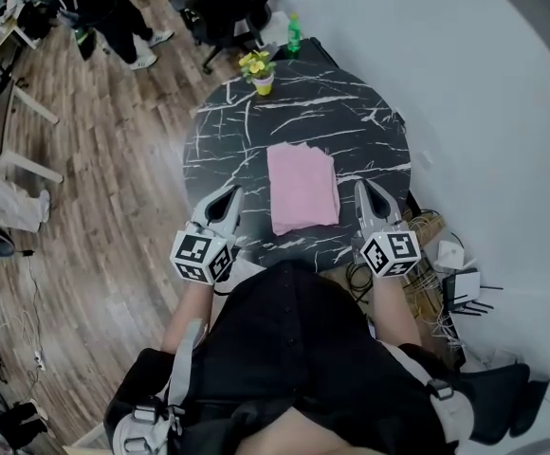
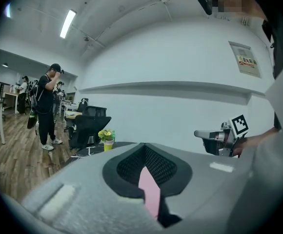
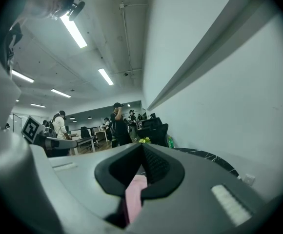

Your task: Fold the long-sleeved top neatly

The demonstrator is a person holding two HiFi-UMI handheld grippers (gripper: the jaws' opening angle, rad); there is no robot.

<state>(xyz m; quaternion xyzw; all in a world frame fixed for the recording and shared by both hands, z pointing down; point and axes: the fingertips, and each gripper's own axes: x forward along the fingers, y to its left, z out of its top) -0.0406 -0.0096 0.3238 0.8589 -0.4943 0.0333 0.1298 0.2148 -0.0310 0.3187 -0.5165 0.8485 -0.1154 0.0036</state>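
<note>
The pink long-sleeved top (image 1: 302, 188) lies folded into a narrow rectangle in the middle of the round black marble table (image 1: 228, 131). My left gripper (image 1: 231, 195) hangs over the table's near left edge, a little left of the top, shut and holding nothing. My right gripper (image 1: 362, 188) is level with it just right of the top, also shut and holding nothing. In the left gripper view a strip of the pink top (image 2: 150, 191) shows past the closed jaws, with the right gripper (image 2: 214, 140) beyond. In the right gripper view the top (image 3: 134, 199) shows the same way.
A small pot of yellow flowers (image 1: 260, 69) and a green bottle (image 1: 294, 34) stand at the table's far edge. A black office chair (image 1: 228, 8) and a standing person (image 1: 114, 12) are beyond. Cables and a white box (image 1: 455, 282) lie on the floor by the wall at right.
</note>
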